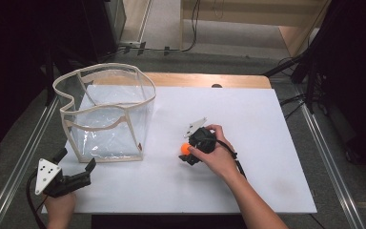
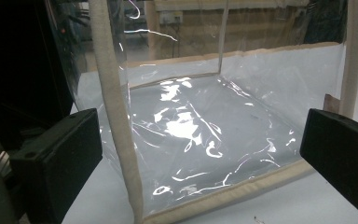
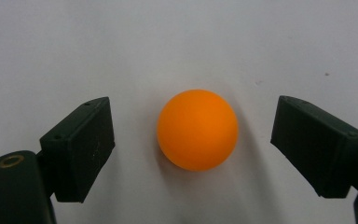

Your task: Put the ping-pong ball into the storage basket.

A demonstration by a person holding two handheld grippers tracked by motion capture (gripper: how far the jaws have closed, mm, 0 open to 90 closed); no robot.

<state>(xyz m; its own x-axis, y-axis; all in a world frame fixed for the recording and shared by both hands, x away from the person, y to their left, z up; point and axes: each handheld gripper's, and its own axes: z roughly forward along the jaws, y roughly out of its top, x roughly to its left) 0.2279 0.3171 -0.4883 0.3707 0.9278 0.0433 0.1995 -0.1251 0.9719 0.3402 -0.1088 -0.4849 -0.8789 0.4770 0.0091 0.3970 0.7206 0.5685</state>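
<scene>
- Your right gripper [image 1: 187,153] points down at the white table top [image 1: 267,143], near its middle, with your hand wrapped round its body.
- A small, smooth orange ball [image 3: 197,129] lies on the white surface between that gripper's two black jaws; in the high view the ball [image 1: 185,148] peeks out at the gripper's left edge.
- The jaws are spread: a bare gap shows on each side of the ball, and neither pad touches it.
- Being round, the ball has no long axis and points no way in particular.
- Your left gripper [image 1: 78,168] sits at the near left corner of the table, jaws spread wide with nothing between them, aimed at the clear plastic bag with cream fabric edging [image 1: 106,113].
- That bag stands upright with its mouth open, well apart from the ball; in the left gripper view its near corner seam [image 2: 116,116] rises just ahead of the jaws.
</scene>
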